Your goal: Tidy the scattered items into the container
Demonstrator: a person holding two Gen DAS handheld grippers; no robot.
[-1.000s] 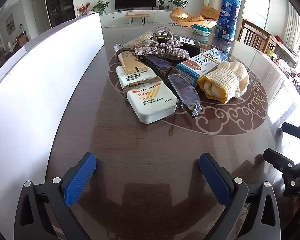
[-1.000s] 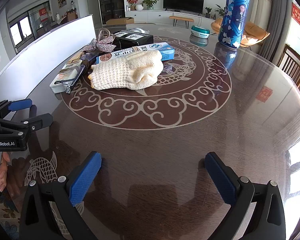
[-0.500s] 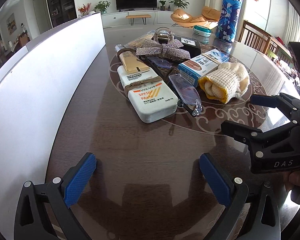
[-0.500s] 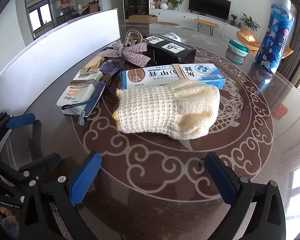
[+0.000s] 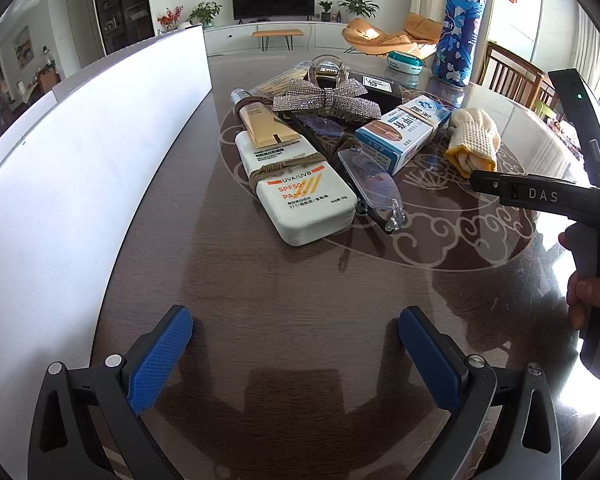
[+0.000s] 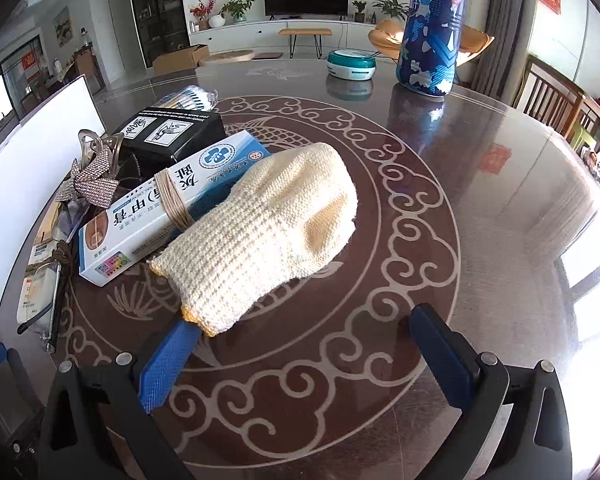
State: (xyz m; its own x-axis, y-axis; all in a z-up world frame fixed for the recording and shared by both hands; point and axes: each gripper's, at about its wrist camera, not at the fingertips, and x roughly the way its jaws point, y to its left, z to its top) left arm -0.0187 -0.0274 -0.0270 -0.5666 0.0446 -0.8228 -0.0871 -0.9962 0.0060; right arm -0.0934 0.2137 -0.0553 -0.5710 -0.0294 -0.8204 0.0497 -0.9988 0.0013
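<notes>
The container can't be made out for sure; a white panel fills the left of the left-wrist view, cut off by the frame edge, unclear if it's a wall of it. Glasses are clear plastic, hard to read against the table; in the right-wrist view only a sliver shows at lower left. Sunscreen tube sits mid-frame w/ a cord round it, gold tube above it, rhinestone bow and black box behind, partly overlapping. Blue-white carton lies center-left in the right-wrist view, knit mitt leaning on its right side. Left tongs low over bare table at frame bottom, spread wide, nothing between them. Right tongs also wide apart and empty; left blue pad sits right at the mitt's yellow cuff, contact can't be told. A hand grips the right tool's handle at the right edge of the left-wrist view. Vs 0.5 s ago: right tongs have closed in on the mitt, which now looms larger; left tongs about where they were.
</notes>
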